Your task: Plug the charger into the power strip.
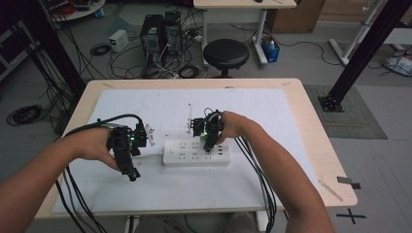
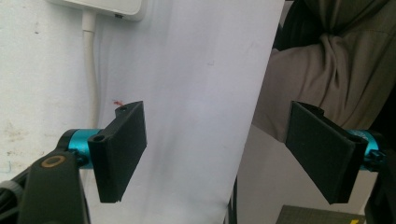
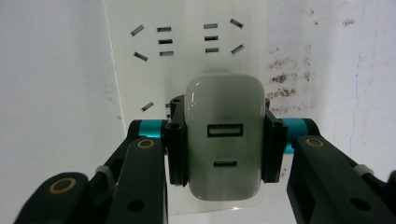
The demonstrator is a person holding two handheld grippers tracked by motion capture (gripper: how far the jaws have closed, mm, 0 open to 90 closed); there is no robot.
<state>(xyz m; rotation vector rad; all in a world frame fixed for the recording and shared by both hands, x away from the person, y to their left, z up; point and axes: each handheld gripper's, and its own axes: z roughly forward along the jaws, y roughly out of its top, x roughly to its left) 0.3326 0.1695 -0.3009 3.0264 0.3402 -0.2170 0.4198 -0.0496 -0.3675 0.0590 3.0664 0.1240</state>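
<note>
Right claw [image 3: 224, 144]: it is clenched on the white USB charger [image 3: 224, 140], one black jaw on each side of the body, both pads pressing on it.
USB charger: it is a rounded white block with two ports on the face that looks at the camera, one wide port above and one small oval port below. It stands on the power strip [image 3: 187, 42], at the right part of the strip as the high view shows it.
Power strip: white and long, it lies flat on the white sheet [image 1: 272, 111] near the middle of the worktop [image 1: 316, 141]. Free sockets are visible beyond the charger in the right claw view.
Left claw [image 2: 217, 154]: it is released, the jaws stand wide apart and nothing is between them. In the high view it hangs just left of the power strip and points toward the near edge of the worktop.
Strip cable [image 2: 91, 70]: a white cord leaves the end of the power strip and runs over the sheet beside the left claw.
Hands: the left hand [image 1: 94, 145] holds its claw left of the strip, and the right hand [image 1: 235, 124] holds its claw over the strip.
</note>
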